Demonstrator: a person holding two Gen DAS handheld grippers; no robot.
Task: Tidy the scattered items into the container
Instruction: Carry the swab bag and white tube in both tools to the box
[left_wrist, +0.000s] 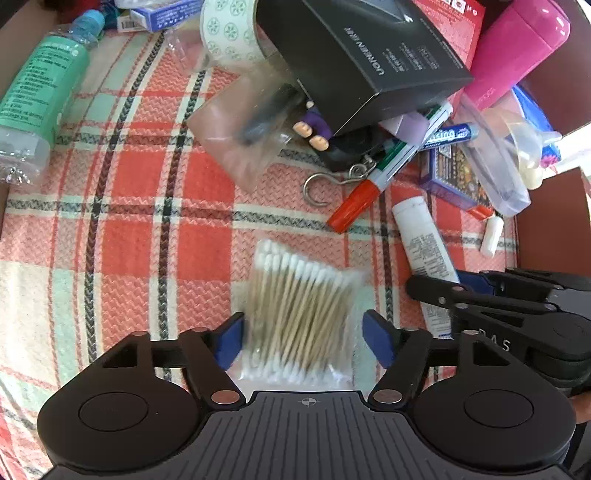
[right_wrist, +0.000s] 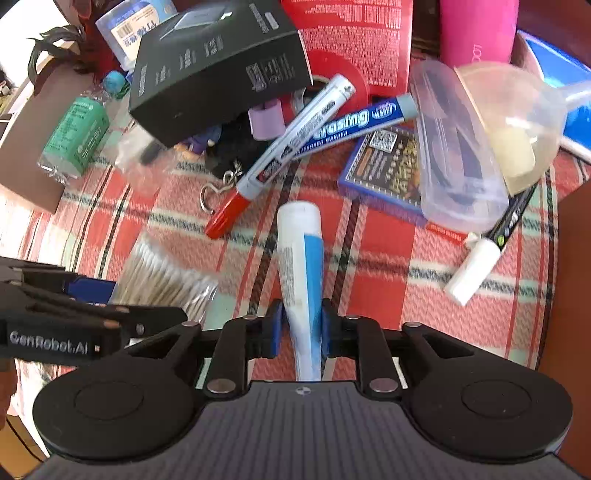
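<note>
A clear bag of cotton swabs (left_wrist: 299, 314) lies on the plaid cloth between the blue pads of my left gripper (left_wrist: 303, 341). The jaws stand wide, with small gaps on both sides of the bag. The bag also shows in the right wrist view (right_wrist: 166, 277). My right gripper (right_wrist: 301, 328) is shut on a white and blue tube (right_wrist: 301, 266), which points forward over the cloth. The tube also shows in the left wrist view (left_wrist: 424, 243), with the right gripper (left_wrist: 458, 291) on it. The brown cardboard wall (left_wrist: 554, 218) of the container stands at the right.
A pile fills the far side: black box (left_wrist: 362, 55), red-capped marker (left_wrist: 384, 181), blue marker (right_wrist: 354, 125), metal hook (left_wrist: 325, 184), pink bottle (left_wrist: 517, 55), green-labelled bottle (left_wrist: 37, 96), clear case (right_wrist: 454, 147), card box (right_wrist: 388, 166), white-capped pen (right_wrist: 484, 254), tape roll (left_wrist: 229, 29).
</note>
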